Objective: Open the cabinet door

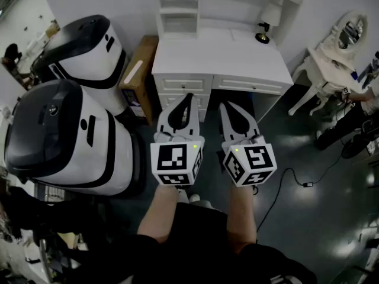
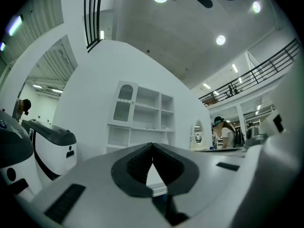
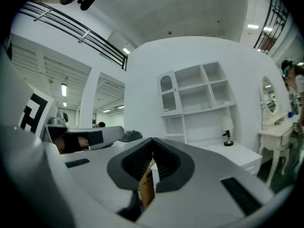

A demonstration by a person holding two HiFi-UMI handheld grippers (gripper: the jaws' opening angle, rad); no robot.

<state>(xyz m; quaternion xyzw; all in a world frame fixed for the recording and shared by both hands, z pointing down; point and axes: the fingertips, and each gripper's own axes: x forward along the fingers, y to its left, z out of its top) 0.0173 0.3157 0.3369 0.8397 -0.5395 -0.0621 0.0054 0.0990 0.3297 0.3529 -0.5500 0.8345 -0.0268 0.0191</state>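
A white desk (image 1: 219, 55) with a shelf hutch stands ahead of me. The hutch's cabinet door (image 2: 124, 103), white with an arched glass pane, is at its upper left and closed; it is also in the right gripper view, cabinet door (image 3: 167, 95). Both grippers are held side by side, short of the desk and pointing at it. My left gripper (image 1: 189, 95) is shut, its tips meeting with nothing between them (image 2: 152, 145). My right gripper (image 1: 224, 104) is shut too (image 3: 153, 139); a sliver of brown card shows through the slot behind its tips.
Two large white-and-black machines (image 1: 65, 135) (image 1: 89, 46) crowd the left side. A cardboard box (image 1: 139, 70) leans beside the desk. A small lamp (image 1: 266, 22) sits on the desktop. At right are a white vanity table (image 1: 334, 58), a person (image 1: 361, 111) and a floor cable (image 1: 296, 179).
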